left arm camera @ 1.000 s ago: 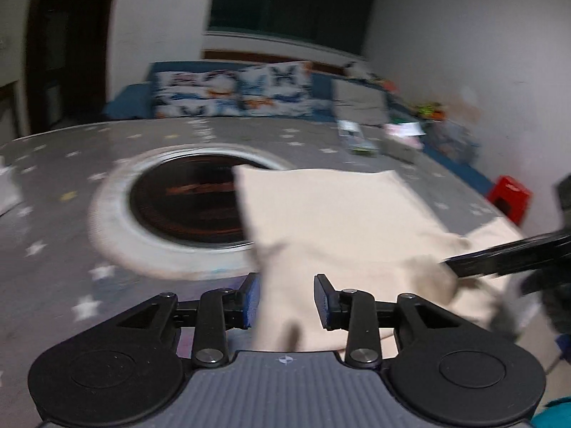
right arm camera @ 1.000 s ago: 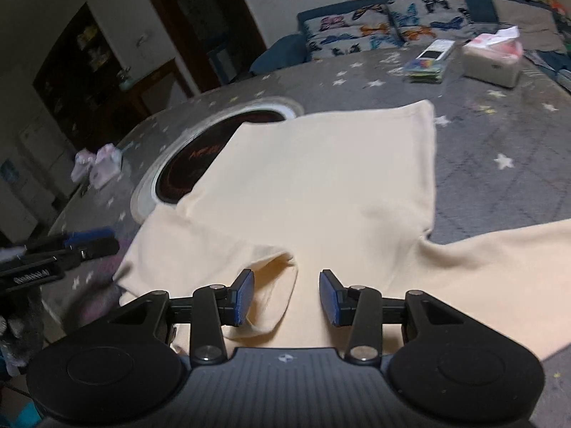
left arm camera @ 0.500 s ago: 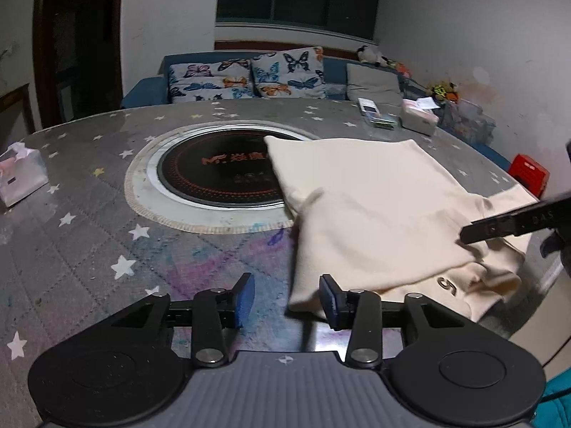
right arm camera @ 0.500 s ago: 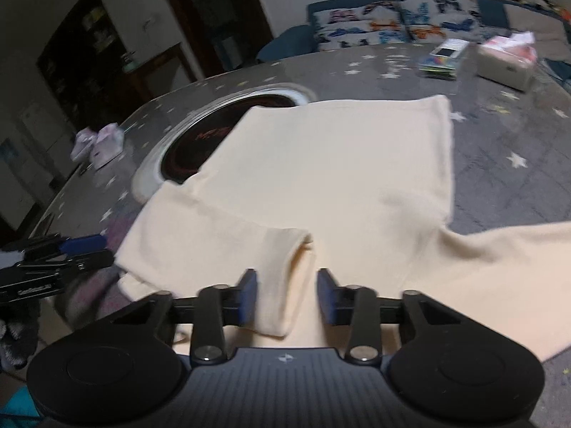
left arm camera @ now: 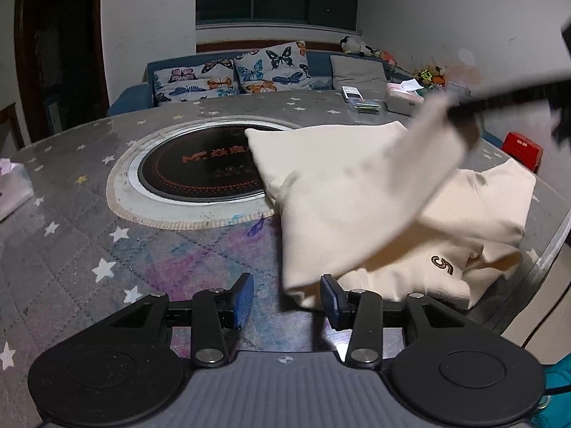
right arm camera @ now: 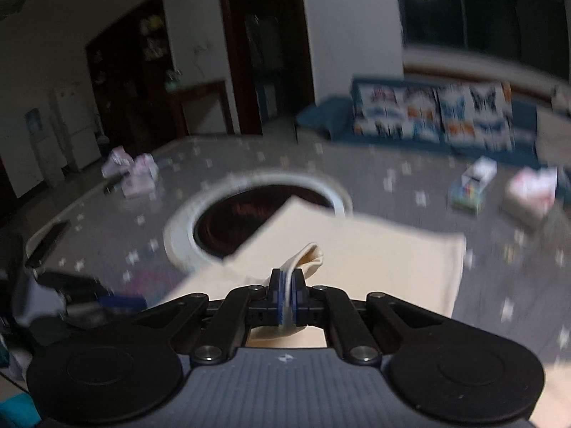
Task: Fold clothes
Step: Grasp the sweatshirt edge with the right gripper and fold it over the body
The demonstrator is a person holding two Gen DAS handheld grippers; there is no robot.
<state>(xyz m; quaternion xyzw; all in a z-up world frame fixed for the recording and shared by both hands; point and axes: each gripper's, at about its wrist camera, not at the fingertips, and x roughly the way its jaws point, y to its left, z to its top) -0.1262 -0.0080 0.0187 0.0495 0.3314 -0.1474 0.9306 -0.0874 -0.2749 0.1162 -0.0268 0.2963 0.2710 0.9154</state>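
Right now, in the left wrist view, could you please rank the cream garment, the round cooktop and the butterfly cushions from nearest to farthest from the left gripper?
1. Cream garment: its corner lies just ahead of the left gripper, slightly right.
2. Round cooktop: mid-table, ahead-left.
3. Butterfly cushions: on the sofa beyond the table.

The cream garment [left arm camera: 357, 192] is soft matt cloth, thick like sweatshirt fabric, with a small stitched mark at its 5 o'clock corner. The table [left arm camera: 71, 249] wears a grey quilted cover, matt, printed with stars. In its middle the round cooktop [left arm camera: 200, 171] looks like glossy dark glass in a pale ring. The left gripper [left arm camera: 287, 297] is matt black plastic with ribbed blue pads and shiny metal screws.
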